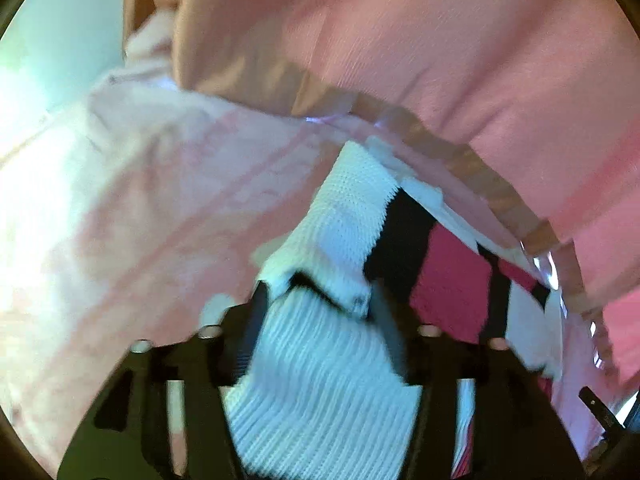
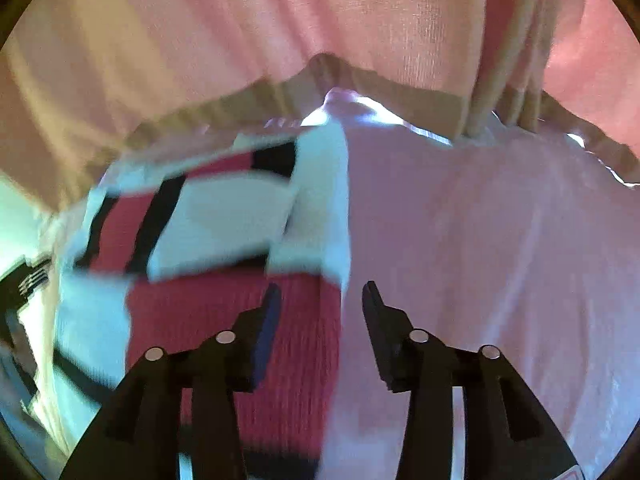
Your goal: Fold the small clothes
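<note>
Knit garment (image 2: 224,312) on pink cloth (image 2: 480,260), right gripper (image 2: 320,300) jaws apart

Both wrist views look steeply down along own fingers, very close over pale pink cloth (image 2: 500,240); both blurred; shared: red, white and black knit garment (image 1: 348,216) (image 2: 224,216), pink drape (image 1: 440,40) (image 2: 280,20) behind

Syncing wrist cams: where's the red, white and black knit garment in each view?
Left wrist: knit garment lower centre, running up and right; its white ribbed edge lies between the left gripper jaws.
Right wrist: garment left and centre, red part under the open right gripper.
Shared landmark: pink cloth underneath.
</note>
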`<state>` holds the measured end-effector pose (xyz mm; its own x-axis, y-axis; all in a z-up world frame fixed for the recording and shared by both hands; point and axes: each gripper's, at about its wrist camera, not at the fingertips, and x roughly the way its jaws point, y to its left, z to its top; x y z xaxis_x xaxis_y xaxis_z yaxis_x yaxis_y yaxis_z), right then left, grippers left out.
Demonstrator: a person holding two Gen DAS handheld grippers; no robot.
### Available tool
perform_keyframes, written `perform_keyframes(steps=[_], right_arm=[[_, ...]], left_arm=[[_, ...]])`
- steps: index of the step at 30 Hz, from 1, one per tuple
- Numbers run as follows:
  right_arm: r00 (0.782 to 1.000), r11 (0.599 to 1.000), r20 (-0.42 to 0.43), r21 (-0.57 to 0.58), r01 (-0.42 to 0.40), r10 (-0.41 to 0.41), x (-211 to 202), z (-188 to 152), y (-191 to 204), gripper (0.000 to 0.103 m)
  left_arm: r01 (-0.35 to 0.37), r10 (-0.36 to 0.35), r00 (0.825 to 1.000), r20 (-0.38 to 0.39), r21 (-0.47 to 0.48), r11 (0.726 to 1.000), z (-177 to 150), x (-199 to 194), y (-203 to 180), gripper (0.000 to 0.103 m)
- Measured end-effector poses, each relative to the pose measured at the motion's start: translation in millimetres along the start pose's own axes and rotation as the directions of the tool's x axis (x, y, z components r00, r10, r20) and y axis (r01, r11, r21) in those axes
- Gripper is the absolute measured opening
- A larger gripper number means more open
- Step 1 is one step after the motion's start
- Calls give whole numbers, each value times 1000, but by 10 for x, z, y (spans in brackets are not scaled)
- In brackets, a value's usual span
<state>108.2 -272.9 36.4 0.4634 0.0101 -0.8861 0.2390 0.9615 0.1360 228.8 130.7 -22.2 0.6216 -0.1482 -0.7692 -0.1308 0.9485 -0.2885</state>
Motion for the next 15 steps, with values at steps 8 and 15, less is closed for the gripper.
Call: perform_keyframes(steps=[8, 15], right_arm=[[997, 997, -76, -72, 1, -6, -300, -1544, 199, 56], [993, 996, -104, -57, -65, 59, -371, -2185, 285, 57]], left_arm=[[-85, 93, 994, -63, 114, 990, -892, -574, 301, 70], [-109, 118, 981, -156, 61, 992, -1519, -643, 608, 70]])
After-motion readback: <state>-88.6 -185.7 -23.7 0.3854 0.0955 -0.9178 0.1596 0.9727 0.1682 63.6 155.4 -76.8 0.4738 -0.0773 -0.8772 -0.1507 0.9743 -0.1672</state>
